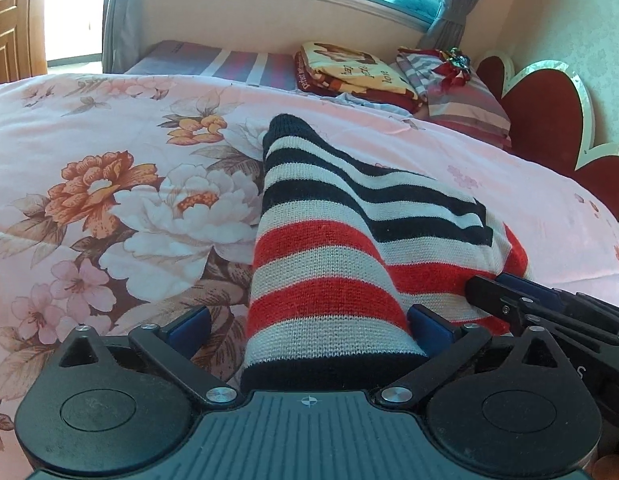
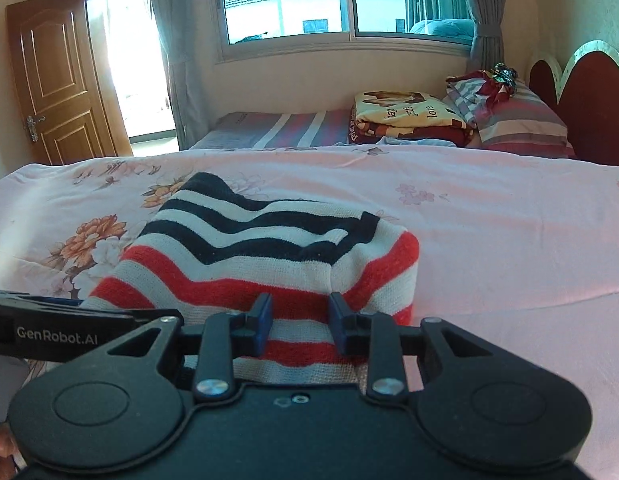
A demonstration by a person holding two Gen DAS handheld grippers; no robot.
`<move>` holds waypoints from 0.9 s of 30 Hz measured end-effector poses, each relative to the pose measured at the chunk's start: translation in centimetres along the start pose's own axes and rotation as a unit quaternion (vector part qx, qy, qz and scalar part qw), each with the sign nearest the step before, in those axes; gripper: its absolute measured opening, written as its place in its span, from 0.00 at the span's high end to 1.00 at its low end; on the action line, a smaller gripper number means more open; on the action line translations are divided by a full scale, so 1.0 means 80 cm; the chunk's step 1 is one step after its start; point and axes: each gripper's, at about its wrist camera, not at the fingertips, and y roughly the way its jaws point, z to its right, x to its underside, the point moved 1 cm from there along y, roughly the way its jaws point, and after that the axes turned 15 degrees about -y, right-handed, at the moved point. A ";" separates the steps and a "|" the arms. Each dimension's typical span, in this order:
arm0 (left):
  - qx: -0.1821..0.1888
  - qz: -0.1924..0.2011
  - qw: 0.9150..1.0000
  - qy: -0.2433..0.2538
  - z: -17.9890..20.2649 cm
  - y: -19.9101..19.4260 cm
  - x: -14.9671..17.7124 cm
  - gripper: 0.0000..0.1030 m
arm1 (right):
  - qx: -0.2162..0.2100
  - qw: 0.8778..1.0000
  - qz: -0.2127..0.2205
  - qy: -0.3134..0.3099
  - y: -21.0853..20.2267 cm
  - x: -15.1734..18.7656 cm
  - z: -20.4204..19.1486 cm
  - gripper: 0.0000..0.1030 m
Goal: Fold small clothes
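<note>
Left gripper (image 1: 309, 322): jaws spread wide, blue pads apart; the knit runs between them, no squeeze showing.
Right gripper (image 2: 300, 322): jaws narrow, each blue pad against the knit's near edge, clamped on a fold of it.
Striped sweater (image 2: 269, 256): folded, ribbed knit, red-and-white bands near, navy-and-white far; long axis runs away from the grippers toward the window.
Quilt (image 1: 109, 200): pink, smooth cotton, large printed flowers; the sweater lies on it.
Pillow (image 2: 521, 124): striped, by the scalloped headboard.
</note>
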 end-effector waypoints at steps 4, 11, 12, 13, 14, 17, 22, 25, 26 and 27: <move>0.021 0.007 1.000 0.000 -0.005 -0.029 -0.001 0.00 | -0.012 0.999 -0.007 0.036 -0.021 -0.003 0.008 0.72; 0.043 0.010 0.998 0.044 -0.031 -0.076 0.027 0.00 | 0.000 1.000 0.021 0.001 -0.113 0.015 -0.011 0.70; 0.045 0.003 0.998 0.042 -0.031 -0.073 0.033 0.00 | -0.002 1.000 0.020 0.006 -0.118 0.019 -0.015 0.70; 0.044 -0.002 0.998 0.043 -0.031 -0.069 0.039 0.00 | -0.005 1.000 0.019 0.008 -0.121 0.024 -0.020 0.70; 0.042 -0.004 0.998 0.046 -0.029 -0.065 0.045 0.00 | -0.007 1.000 0.014 0.004 -0.121 0.028 -0.026 0.70; 0.041 -0.018 0.998 0.039 -0.029 -0.052 0.059 0.00 | -0.012 1.000 -0.022 0.011 -0.098 0.050 -0.028 0.72; 0.038 -0.024 0.998 0.038 -0.026 -0.059 0.059 0.00 | -0.002 0.999 -0.028 0.026 -0.094 0.056 -0.025 0.72; 0.030 -0.018 0.998 0.057 -0.023 -0.067 0.066 0.00 | 0.001 1.000 -0.010 0.010 -0.118 0.054 -0.033 0.71; 0.029 -0.021 0.998 0.057 -0.023 -0.065 0.069 0.00 | 0.002 1.000 -0.010 0.003 -0.123 0.056 -0.035 0.71; 0.027 -0.025 0.998 0.054 -0.024 -0.061 0.072 0.00 | 0.001 1.000 -0.016 -0.001 -0.123 0.061 -0.037 0.71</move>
